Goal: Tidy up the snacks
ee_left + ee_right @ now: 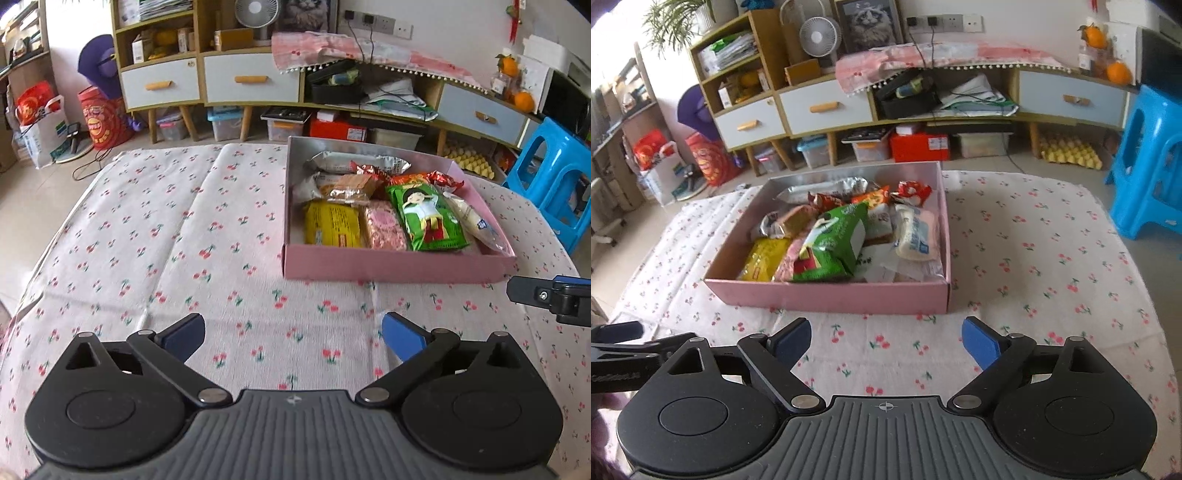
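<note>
So both tongs are spread wide with nothing between the pads: left tongs (291, 334) and right tongs (884, 341) hang over the near edge of the table (147, 229). The box (827, 299) sits toward the far edge, snacks (831, 240) piled loosely inside. It looks basically done, so the person should back off level without clipping the box's near wall, or nudge the green pack (428, 214) flat first.
</note>
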The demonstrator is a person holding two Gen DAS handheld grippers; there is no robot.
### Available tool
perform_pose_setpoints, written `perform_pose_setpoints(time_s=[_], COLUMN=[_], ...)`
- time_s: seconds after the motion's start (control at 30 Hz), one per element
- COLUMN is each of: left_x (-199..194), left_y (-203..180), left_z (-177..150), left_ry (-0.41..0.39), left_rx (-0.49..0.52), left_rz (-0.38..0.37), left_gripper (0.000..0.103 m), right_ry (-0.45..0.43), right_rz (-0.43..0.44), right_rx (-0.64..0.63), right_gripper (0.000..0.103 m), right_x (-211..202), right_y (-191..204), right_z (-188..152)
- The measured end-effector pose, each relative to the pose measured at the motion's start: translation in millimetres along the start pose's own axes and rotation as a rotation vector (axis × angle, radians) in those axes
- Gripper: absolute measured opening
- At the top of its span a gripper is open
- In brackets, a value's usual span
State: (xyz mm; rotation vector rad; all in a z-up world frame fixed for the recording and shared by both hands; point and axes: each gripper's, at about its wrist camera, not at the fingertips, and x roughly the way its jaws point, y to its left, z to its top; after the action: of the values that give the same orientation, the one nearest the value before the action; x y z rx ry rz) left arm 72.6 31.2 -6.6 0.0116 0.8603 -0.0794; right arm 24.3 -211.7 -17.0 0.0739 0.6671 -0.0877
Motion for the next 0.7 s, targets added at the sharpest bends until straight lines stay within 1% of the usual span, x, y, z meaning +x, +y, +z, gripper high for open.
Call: perform_pose_setpoints(time_s=[0.07,0.13,0.27,0.4,0.43,0.5,0.57,0.7], left_x=[-3.7,-7.5,-11.9,-17.3,-17.7,-16.1,-16.5,-24.0], left_y=[-1.1,-1.3,-3.7,-7.4,-9.0,-12.6,-15.2,-18.8], left_z=[-4.0,-10.2,-17.4,-25.7,-28.2,-31.1,-31.8,-29.1], left_ry=[0.006,0.008,0.010,-0.016,-0.016,0.008,0.029,0.028], left_rx=[0.003,0.002,0.010,-0.011,-0.012,-0.006,-0.004,0.000], left_rz=[0.004,-0.011,-0.018,-0.020,-0.016,-0.005,0.001,0.019], left_gripper=[0.102,0.102,0.103,0.103,0.103,0.103,0.103,0.103], right_ry=[0.003,0.002,0.019,0.033,0.033,0.046,0.054,0.059], right_rz=[-0.026,-0.041,-0.032,-0.041,-0.046,-0.061,-0.079,-0.087], right_rx=[-0.020,-0.029,0.003,0.018,0.024,0.024,0.005,-0.022], right_gripper=[0.091,0.091,0.091,0.091,0.094,0.100,0.100,0.100], right_x=[-2.8,-6.0,-8.9,-9.1,-9.8,-10.2,-10.9,-15.0], right_y=[5.7,10.7,12.5,12.6,12.8,13.8,17.5,23.5], right_z=[-3.3,-7.5,-17.0,-20.2,-20.9,-23.1,-24.9,-26.9])
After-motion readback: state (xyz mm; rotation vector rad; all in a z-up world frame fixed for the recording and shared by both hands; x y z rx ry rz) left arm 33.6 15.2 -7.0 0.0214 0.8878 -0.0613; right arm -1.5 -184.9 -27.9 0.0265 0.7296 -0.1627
